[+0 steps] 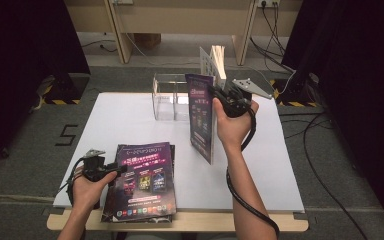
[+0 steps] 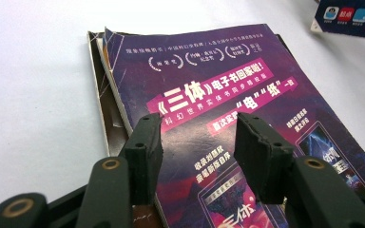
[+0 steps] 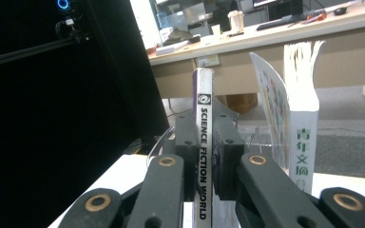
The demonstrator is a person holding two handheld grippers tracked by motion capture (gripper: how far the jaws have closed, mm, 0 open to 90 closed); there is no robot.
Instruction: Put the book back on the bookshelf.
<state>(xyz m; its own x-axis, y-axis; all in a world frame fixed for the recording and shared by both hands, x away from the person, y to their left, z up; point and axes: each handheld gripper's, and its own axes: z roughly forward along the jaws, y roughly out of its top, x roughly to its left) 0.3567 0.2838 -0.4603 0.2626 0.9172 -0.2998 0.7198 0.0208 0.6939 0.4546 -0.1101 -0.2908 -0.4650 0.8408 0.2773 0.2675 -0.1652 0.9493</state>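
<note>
The right claw [image 1: 223,96] pinched the upright magazine [image 1: 201,116] by its spine, long axis vertical. The clear holder [image 1: 166,97] stood just at its ten o'clock. The left claw [image 2: 197,142] hung spread over the stack [image 1: 142,180].

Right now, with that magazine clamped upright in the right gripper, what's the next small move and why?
Probably carry the magazine toward the clear rack behind it: the right gripper clamps its spine upright, and a book already stands there.
</note>
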